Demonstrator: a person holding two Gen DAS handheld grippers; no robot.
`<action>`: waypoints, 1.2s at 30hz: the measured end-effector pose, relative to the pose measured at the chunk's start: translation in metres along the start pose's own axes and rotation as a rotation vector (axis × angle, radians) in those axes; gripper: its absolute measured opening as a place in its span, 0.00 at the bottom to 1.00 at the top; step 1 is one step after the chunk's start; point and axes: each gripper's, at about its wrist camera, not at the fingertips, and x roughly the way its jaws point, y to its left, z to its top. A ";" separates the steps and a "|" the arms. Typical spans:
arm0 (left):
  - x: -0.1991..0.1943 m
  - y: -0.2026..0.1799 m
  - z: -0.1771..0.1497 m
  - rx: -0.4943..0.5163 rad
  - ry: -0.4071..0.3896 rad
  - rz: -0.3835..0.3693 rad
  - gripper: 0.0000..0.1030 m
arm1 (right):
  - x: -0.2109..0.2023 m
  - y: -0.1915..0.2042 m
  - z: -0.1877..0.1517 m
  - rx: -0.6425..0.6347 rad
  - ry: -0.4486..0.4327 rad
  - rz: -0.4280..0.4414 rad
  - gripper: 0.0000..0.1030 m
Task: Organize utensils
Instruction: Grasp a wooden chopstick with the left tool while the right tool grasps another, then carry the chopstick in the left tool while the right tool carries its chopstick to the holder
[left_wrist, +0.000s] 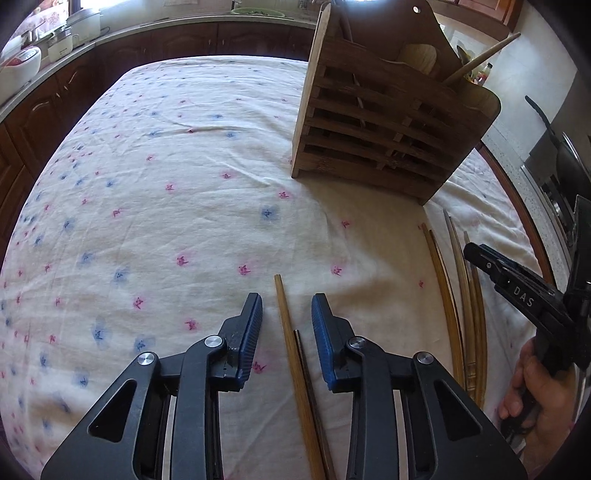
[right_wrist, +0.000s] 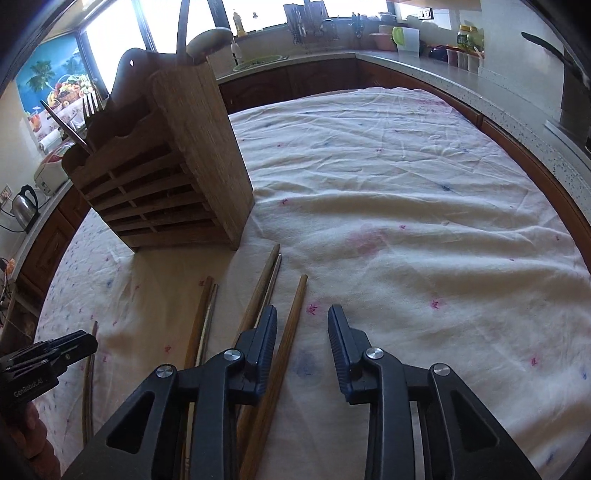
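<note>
Metal fork visible only from right wrist.

Wooden utensil holder stands upright at the upper right of the left wrist view, slatted front, tall back panel with a hanging hole; a wooden spoon and a fork poke out of it. Below it, chopsticks lie flat on the cloth: one light wooden pair at bottom centre, a loose bunch at lower right.
</note>
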 end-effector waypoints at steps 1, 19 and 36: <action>0.000 -0.001 0.001 0.005 -0.003 0.004 0.26 | 0.001 0.003 0.001 -0.016 0.000 -0.013 0.28; -0.025 0.020 -0.006 -0.056 -0.080 -0.094 0.04 | -0.026 0.007 -0.006 -0.001 -0.058 0.067 0.05; -0.124 0.023 -0.013 -0.065 -0.260 -0.194 0.04 | -0.121 0.017 -0.014 0.020 -0.203 0.241 0.05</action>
